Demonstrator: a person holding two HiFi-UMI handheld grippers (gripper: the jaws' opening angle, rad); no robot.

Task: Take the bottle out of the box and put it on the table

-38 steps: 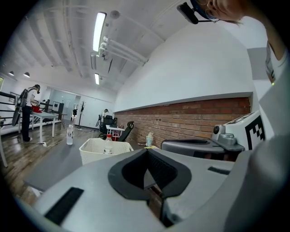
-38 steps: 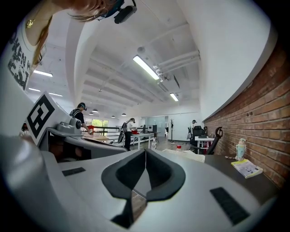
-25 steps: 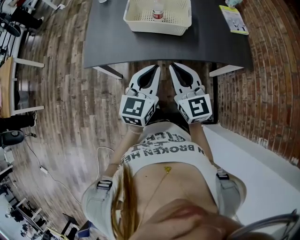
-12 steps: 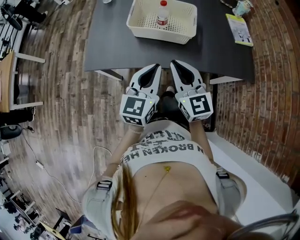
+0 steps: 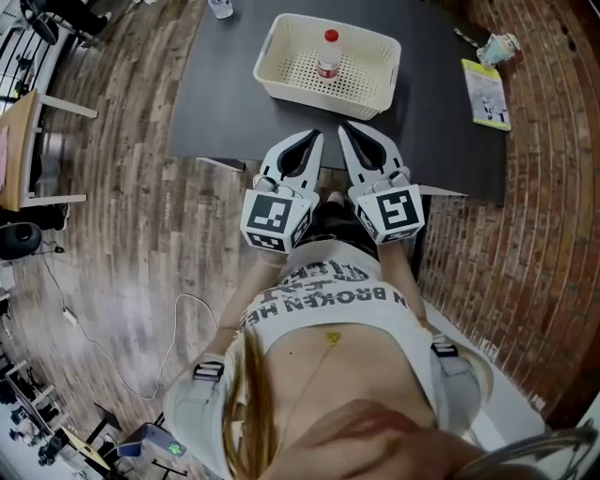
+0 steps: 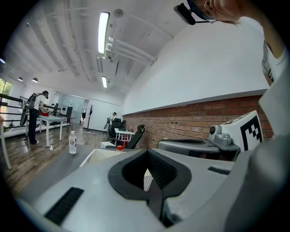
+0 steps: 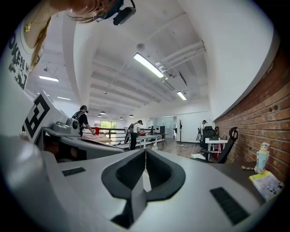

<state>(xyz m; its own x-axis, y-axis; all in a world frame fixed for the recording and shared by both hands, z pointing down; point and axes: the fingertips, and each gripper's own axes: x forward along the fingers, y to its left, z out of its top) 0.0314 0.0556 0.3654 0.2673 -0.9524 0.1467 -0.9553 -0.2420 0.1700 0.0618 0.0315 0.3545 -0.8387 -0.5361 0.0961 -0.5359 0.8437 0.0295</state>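
A clear bottle with a red cap (image 5: 328,56) stands upright inside a cream perforated basket (image 5: 286,75) on the dark table (image 5: 225,103). My left gripper (image 5: 315,135) and right gripper (image 5: 343,127) are held side by side at the table's near edge, short of the basket. Both are shut with nothing in them. In the left gripper view the shut jaws of my left gripper (image 6: 147,152) hide most of the basket (image 6: 100,156); only the bottle's red cap (image 6: 119,147) shows. My right gripper (image 7: 145,152) points past the basket, which this view does not show.
A second clear bottle (image 5: 221,7) (image 6: 72,142) stands at the table's far left. A booklet (image 5: 487,92) (image 7: 268,180) and a small figurine (image 5: 497,45) (image 7: 262,156) lie at the table's right end, by a brick wall. People work at desks far behind.
The table and basket have slid down the head view towards me, so both grippers now reach the table's near edge. Both grippers stay shut and side by side.
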